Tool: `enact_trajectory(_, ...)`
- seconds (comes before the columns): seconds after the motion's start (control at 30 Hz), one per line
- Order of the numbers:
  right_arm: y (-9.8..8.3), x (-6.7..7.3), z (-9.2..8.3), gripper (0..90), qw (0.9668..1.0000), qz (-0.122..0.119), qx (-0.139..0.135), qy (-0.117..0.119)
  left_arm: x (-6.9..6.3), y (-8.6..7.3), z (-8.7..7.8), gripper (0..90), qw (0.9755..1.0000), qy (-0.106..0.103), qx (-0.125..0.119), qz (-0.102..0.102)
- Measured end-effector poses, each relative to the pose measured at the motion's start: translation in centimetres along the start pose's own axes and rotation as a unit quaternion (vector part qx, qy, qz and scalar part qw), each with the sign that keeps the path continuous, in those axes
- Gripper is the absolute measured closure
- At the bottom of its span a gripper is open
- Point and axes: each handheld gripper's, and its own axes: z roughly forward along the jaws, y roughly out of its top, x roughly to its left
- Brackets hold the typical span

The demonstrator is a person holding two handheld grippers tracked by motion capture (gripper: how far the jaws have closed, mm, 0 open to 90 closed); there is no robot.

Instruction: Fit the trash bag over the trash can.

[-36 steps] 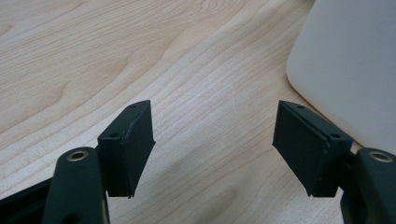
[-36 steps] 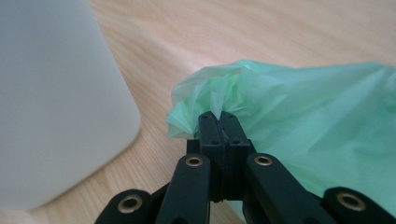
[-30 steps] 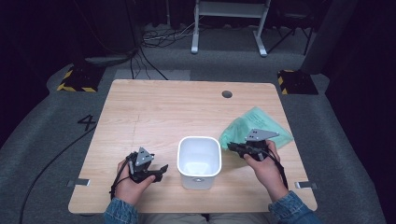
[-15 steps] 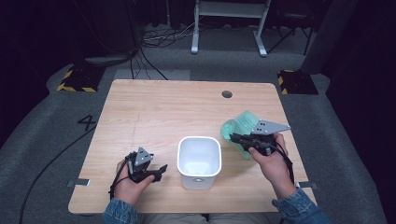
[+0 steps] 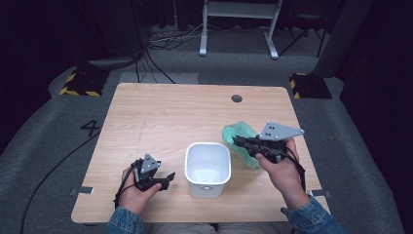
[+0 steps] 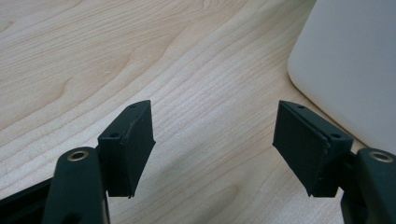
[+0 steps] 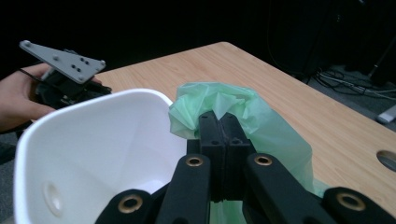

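A thin green plastic bag (image 5: 239,139) hangs crumpled from my right gripper (image 5: 238,141), lifted off the table to the right of a white bin (image 5: 208,168). In the right gripper view the jaws are pressed together on a bunched fold of the green bag (image 7: 243,112), just beside the white bin (image 7: 93,154) rim. My left gripper (image 5: 168,179) rests low on the table left of the bin, pointing toward it. Its jaws stand wide apart over bare wood, my left gripper (image 6: 215,135) holding nothing, with the white bin (image 6: 350,65) wall close at the right.
The wooden table (image 5: 160,117) has a round cable hole (image 5: 236,98) near its far edge. A metal stand (image 5: 238,24) and cables lie on the grey floor beyond. The person's other hand with the left gripper (image 7: 65,79) shows past the bin.
My right gripper has risen and moved left toward the bin, pulling the green bag up from flat on the table into a bunched hanging shape. The left hand stayed put.
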Motion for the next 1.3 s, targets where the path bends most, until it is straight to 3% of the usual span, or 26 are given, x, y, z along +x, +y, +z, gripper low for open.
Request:
enact_trajectory(0.1, 0.7, 0.7, 0.0, 90.0, 0.9999, -0.010, -0.006, 0.008, -0.2, 0.0, 0.1, 28.6, 0.9998, -0.017, -0.003, -0.011)
enact_trajectory(0.13, 0.9, 1.0, 0.0, 90.0, 0.9998, -0.013, -0.007, 0.010, -0.2, 0.1, 0.1, 28.6, 0.9998, -0.018, 0.000, -0.006)
enact_trajectory(0.33, 1.7, 2.8, -0.2, 90.0, 0.9989, -0.030, -0.022, 0.031, -0.7, 0.1, 0.4, 28.6, 0.9998, -0.015, 0.009, 0.005)
enact_trajectory(0.47, 1.9, 4.3, 0.2, 90.0, 0.9975, -0.045, -0.016, 0.052, -0.7, 0.1, 0.4, 28.5, 0.9998, -0.015, 0.009, 0.007)
enact_trajectory(0.73, 1.1, 6.4, 2.5, 90.0, 0.9925, -0.061, 0.033, 0.101, -0.6, 0.1, 0.4, 28.5, 0.9999, -0.012, 0.008, 0.008)
enact_trajectory(0.93, 0.0, 7.0, 4.0, 89.8, 0.9872, -0.060, 0.087, 0.119, -0.5, 0.0, 0.4, 28.5, 0.9999, -0.012, 0.009, 0.005)
enact_trajectory(1.03, -0.3, 7.1, 4.4, 79.7, 0.9870, -0.064, 0.107, 0.102, -0.6, 0.0, 0.5, 28.5, 0.9998, -0.013, 0.011, 0.007)
enact_trajectory(1.1, -0.5, 7.3, 4.7, 68.9, 0.9862, -0.060, 0.115, 0.102, -0.5, 0.0, 0.5, 28.6, 0.9998, -0.012, 0.012, 0.010)
enact_trajectory(1.13, -0.6, 7.4, 4.7, 61.9, 0.9874, -0.052, 0.108, 0.103, -0.5, 0.0, 0.5, 28.5, 0.9998, -0.012, 0.012, 0.010)
enact_trajectory(1.2, -0.6, 7.3, 4.5, 55.7, 0.9901, -0.048, 0.092, 0.094, -0.6, -0.1, 0.5, 28.5, 0.9999, -0.013, 0.010, 0.003)
enact_trajectory(1.3, -0.3, 7.2, 3.6, 47.3, 0.9946, -0.047, 0.057, 0.073, -0.5, 0.0, 0.5, 28.5, 0.9999, -0.009, 0.011, 0.008)
